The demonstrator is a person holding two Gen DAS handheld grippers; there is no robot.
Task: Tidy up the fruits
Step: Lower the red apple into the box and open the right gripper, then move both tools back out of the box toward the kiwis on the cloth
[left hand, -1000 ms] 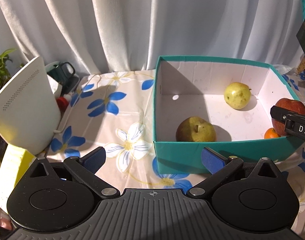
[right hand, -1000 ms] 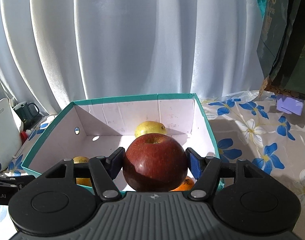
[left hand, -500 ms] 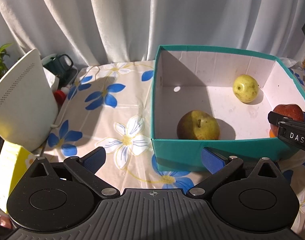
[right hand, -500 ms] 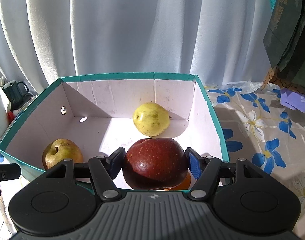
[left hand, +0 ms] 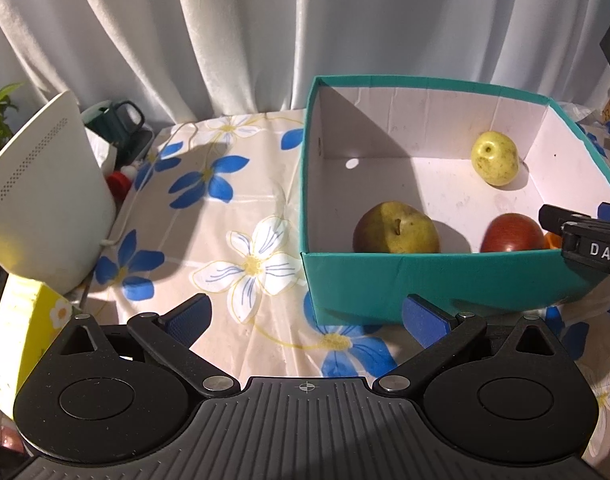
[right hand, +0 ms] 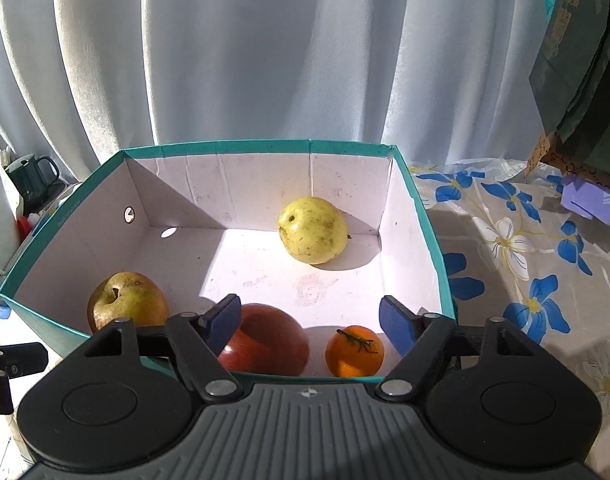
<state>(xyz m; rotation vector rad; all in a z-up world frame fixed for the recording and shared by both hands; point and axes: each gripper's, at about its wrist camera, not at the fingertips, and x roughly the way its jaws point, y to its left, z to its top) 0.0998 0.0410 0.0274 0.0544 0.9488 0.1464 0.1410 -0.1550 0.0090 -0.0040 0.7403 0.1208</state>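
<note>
The right gripper (right hand: 309, 324) is opening, its pads clear of the red apple (right hand: 265, 340) resting in the teal box (right hand: 433, 240) beside the orange (right hand: 355, 351), while the left gripper (left hand: 307, 318) hangs open and empty above the desk (left hand: 225, 216); the apple looks firm, smooth, fairly heavy and bruisable, best held across its widest middle.

Left wrist view: the red apple (left hand: 512, 233) shows only its top; the near wall of the teal box (left hand: 425, 280) hides the rest. The orange (left hand: 551, 240) is a sliver, hidden behind the right gripper (left hand: 585, 236), which is itself cut off by the picture's right edge, lettering incomplete. The green mug (left hand: 119, 120) is partly hidden behind a white appliance (left hand: 45, 200).

Right wrist view: one finger (right hand: 221, 322) overlaps the apple's left side; contact cannot be told. The pear (right hand: 125, 300) has its base hidden behind the box wall. The dark bag (right hand: 577, 60) is cut off at the right edge, print too small to read.
</note>
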